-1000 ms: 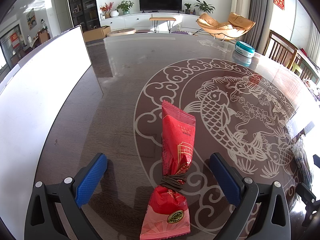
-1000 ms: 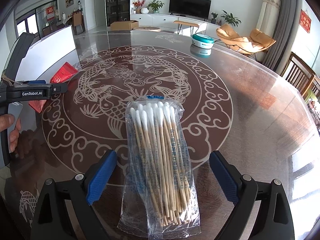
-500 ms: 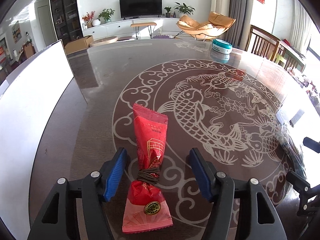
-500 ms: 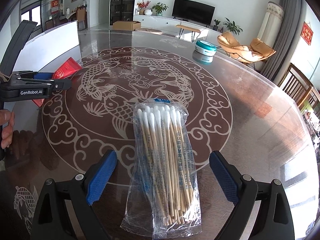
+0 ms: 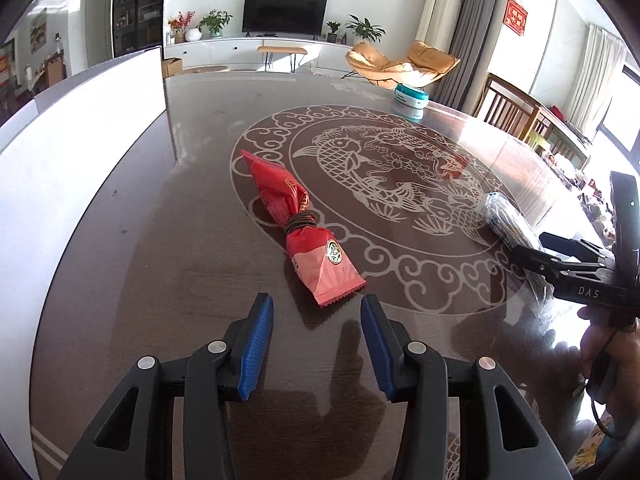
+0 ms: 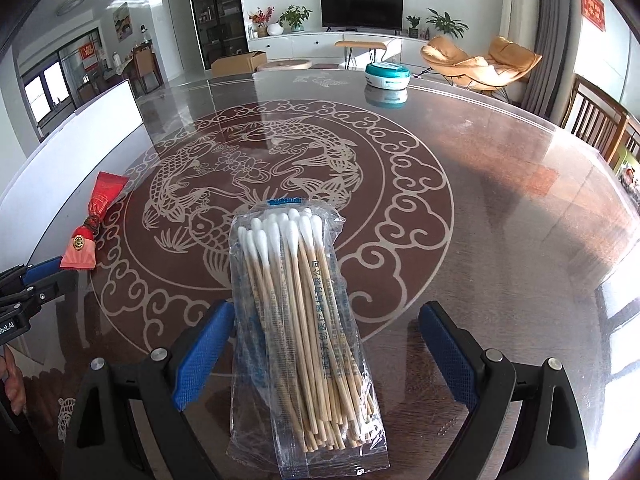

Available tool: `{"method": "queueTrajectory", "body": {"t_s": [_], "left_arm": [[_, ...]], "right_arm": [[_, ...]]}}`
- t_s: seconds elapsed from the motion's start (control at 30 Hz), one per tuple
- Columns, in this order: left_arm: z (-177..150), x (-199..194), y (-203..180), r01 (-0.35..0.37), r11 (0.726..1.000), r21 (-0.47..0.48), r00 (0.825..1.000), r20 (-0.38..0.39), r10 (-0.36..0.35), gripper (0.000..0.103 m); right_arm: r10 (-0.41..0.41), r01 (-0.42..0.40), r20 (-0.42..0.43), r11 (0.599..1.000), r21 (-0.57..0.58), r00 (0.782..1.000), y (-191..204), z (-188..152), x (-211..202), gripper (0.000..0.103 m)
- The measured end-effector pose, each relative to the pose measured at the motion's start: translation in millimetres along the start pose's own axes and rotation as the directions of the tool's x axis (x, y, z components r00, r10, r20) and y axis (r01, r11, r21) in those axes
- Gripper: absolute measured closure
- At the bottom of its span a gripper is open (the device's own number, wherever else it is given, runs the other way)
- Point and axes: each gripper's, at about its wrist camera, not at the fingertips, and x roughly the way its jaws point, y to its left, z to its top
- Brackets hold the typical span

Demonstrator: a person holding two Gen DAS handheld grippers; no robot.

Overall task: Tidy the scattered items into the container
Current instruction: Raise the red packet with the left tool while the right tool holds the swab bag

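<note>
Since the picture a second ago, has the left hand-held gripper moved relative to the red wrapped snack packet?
Yes. The left hand-held gripper has drawn back: the red wrapped snack packet, then between its fingers, now lies ahead of them on the koi-patterned table. Its jaws have just been opening, empty.

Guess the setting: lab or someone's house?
Most likely a home, an open living and dining room: a TV on a low white cabinet, tan lounge chairs, and a dark dining table with a fish inlay.

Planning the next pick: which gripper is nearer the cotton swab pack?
Right. The right gripper straddles the cotton swab pack, jaws open; the left gripper sits beside the red packet.
</note>
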Motion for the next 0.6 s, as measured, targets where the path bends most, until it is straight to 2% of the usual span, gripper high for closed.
{"method": "queueTrajectory", "body": {"t_s": [0.03, 0.07, 0.2, 0.33, 0.37, 0.47, 0.5, 0.6], "left_arm": [[3.6, 1.6, 3.4, 0.009, 1.0, -0.029, 1.0, -0.007, -0.009, 0.027], [7.1, 3.5, 6.1, 0.018, 0.998, -0.055, 1.0, -0.013, -0.019, 0.022], [24.4, 15.5, 6.2, 0.011, 0.996, -0.09, 1.0, -0.016, -0.013, 0.022], [45.6, 39.3, -4.0, -0.044, 0.998, -0.054, 0.998, -0.036, 0.042, 0.024], [49.7, 43.8, -7.0, -0.057, 0.998, -0.042, 0.998, -0.036, 0.055, 0.026], [56.7, 51.0, -16.4, -0.083, 0.996, 0.022, 0.996, -0.028, 0.083, 0.076], [55.8, 51.6, -19.0, -0.076, 0.996, 0.041, 0.997, -0.026, 0.077, 0.08], [43.2, 45.1, -25.4, -0.061, 0.994, 0.093, 0.998, -0.01, 0.062, 0.08]], "right_arm": [[0.0, 0.0, 0.001, 1.0, 0.002, 1.0, -0.1, -0.1, -0.3, 0.009], [0.001, -0.001, 0.002, 1.0, 0.005, 1.0, -1.0, 0.1, 0.2, 0.009], [0.006, -0.006, 0.003, 1.0, 0.013, 1.0, -2.5, -0.3, -0.2, 0.009], [0.007, -0.007, 0.0, 1.0, 0.006, 1.0, -0.9, -0.7, -0.5, 0.009], [0.007, -0.007, 0.001, 1.0, 0.005, 1.0, -0.8, -0.8, -0.6, 0.009], [0.008, -0.008, 0.006, 1.0, 0.009, 1.0, -1.6, -0.8, -1.8, 0.009], [0.008, -0.009, 0.007, 1.0, 0.011, 1.0, -2.0, -0.9, -2.1, 0.009], [0.012, -0.012, 0.01, 1.0, 0.016, 1.0, -3.5, -0.7, -2.7, 0.009]]}}
